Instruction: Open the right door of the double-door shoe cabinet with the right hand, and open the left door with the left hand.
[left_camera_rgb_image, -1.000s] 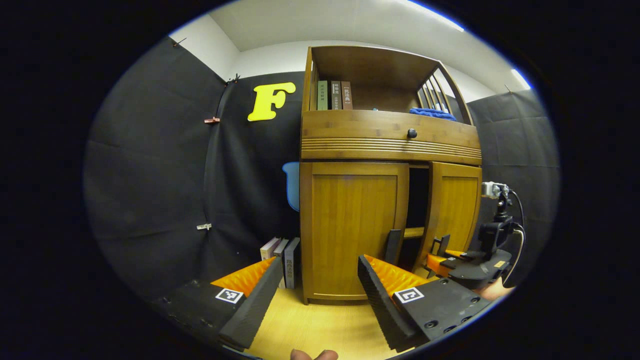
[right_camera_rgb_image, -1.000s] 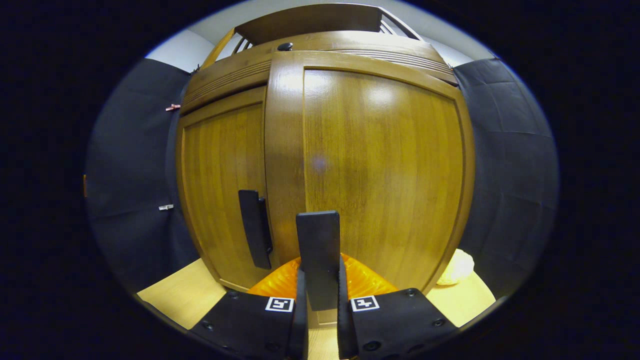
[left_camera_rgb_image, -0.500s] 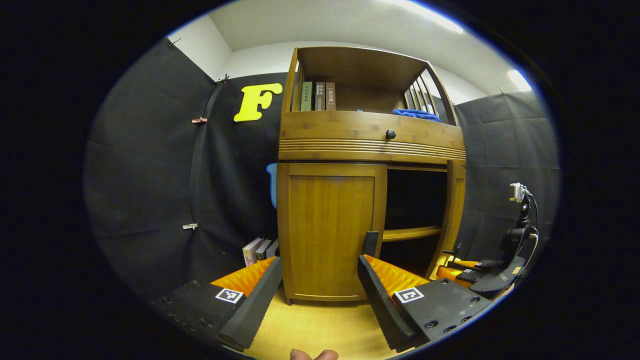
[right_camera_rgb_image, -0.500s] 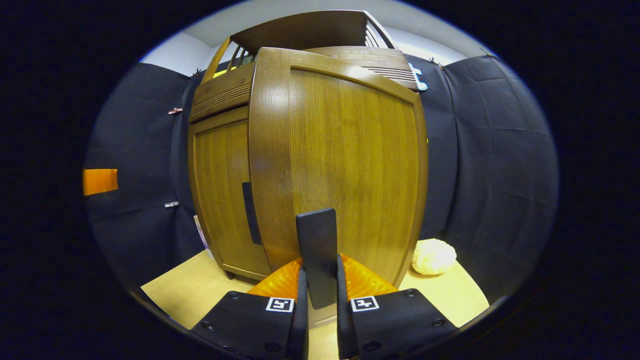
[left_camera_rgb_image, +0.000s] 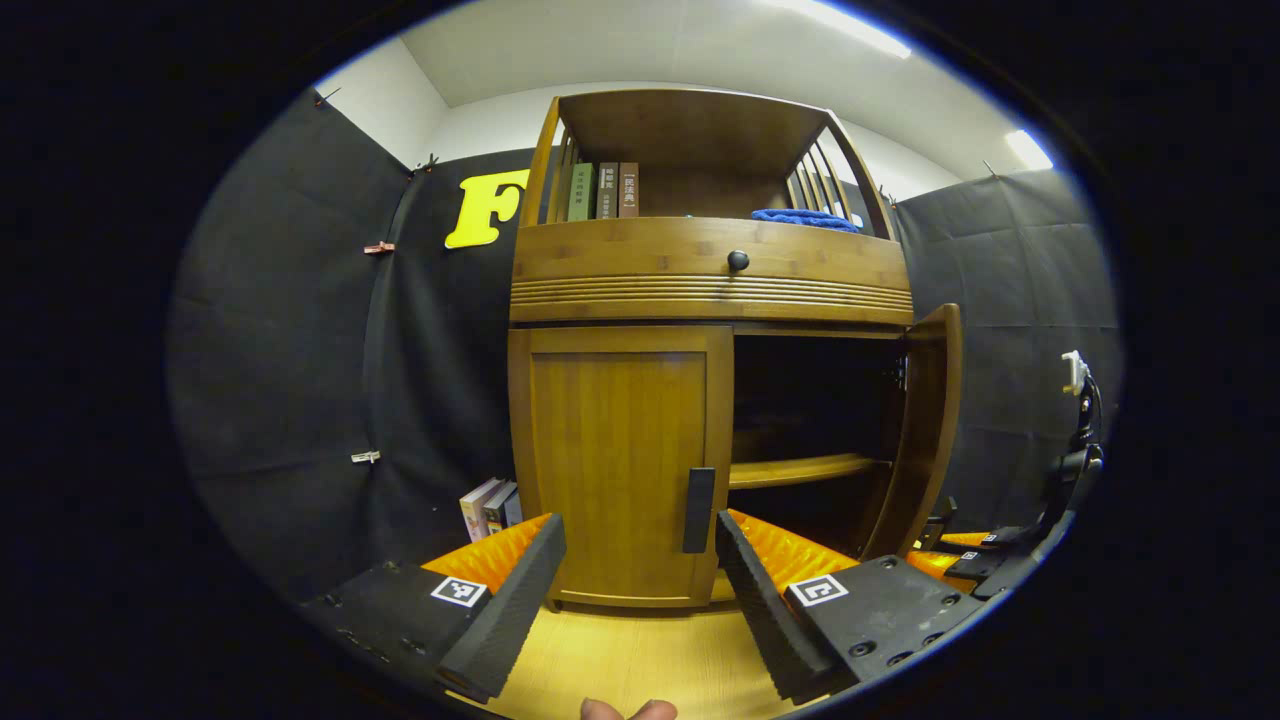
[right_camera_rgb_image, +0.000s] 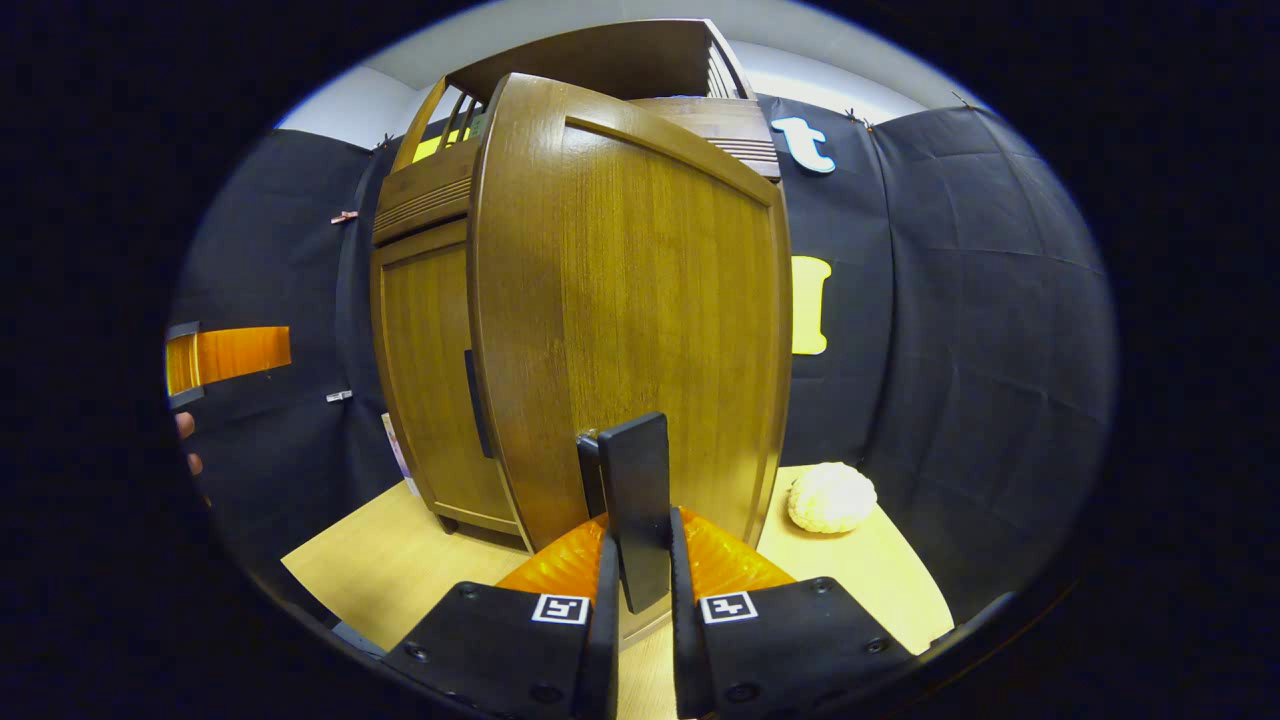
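The wooden shoe cabinet (left_camera_rgb_image: 700, 280) stands ahead in the left gripper view. Its left door (left_camera_rgb_image: 615, 460) is closed, with a dark vertical handle (left_camera_rgb_image: 698, 510) at its inner edge. The right door (left_camera_rgb_image: 925, 430) is swung wide, showing a dark inside with a shelf (left_camera_rgb_image: 800, 468). My left gripper (left_camera_rgb_image: 640, 590) is open, a short way in front of the left door, the handle between its fingers' lines. My right gripper (right_camera_rgb_image: 638, 600) is shut on the right door's handle (right_camera_rgb_image: 640, 510), the door (right_camera_rgb_image: 640, 300) close in front. The right gripper (left_camera_rgb_image: 1000, 555) also appears at the far right of the left gripper view.
Books (left_camera_rgb_image: 488, 505) lean on the floor left of the cabinet. More books (left_camera_rgb_image: 600, 192) and a blue cloth (left_camera_rgb_image: 805, 217) sit on the top shelf, above a drawer with a round knob (left_camera_rgb_image: 738, 261). A pale lumpy object (right_camera_rgb_image: 832, 497) lies on the wooden floor right of the cabinet.
The right door has swung from slightly ajar to wide open with my right gripper on its handle. My left gripper has shifted so the left door's handle lies between its fingers.
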